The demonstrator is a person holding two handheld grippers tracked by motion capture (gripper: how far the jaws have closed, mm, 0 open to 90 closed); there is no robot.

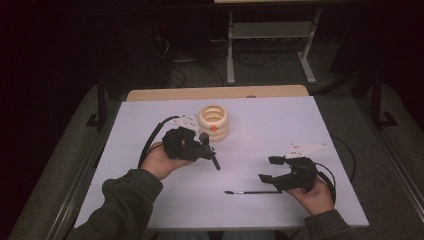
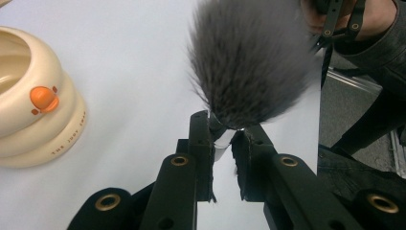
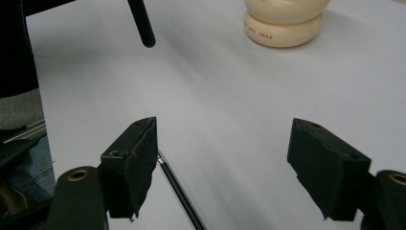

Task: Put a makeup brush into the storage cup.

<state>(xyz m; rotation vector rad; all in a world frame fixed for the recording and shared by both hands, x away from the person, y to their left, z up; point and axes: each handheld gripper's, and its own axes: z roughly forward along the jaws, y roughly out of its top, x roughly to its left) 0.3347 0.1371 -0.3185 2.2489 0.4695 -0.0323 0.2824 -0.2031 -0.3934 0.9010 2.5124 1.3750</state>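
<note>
**Reader:** What did you hold, and where did it sit?

**Legend:** Your left gripper was clenched on a fluffy makeup brush, its jaws pinching the shiny ferrule just below the grey bristles. In the high view the brush's dark handle pointed toward five o'clock, above the white table. The cream ribbed holder stood near, at about one o'clock from that gripper.

**Reader:** And your other hand?

**Legend:** Your right gripper stood released, jaws spread wide with nothing between the pads. A thin dark pencil-like brush lay flat on the table at about seven o'clock from its tips; in the right gripper view it ran just beside the left-hand jaw.

**Reader:** How would these things handle?

**Legend:** Both looked light. The fluffy head was soft and would crush, so your grip on the stiff ferrule was, by judgement, the sound place. The thin one appeared rigid, smooth and apt to roll; you would likely have taken it mid-shaft, jaws across its length, pressing close to the tabletop.
</note>
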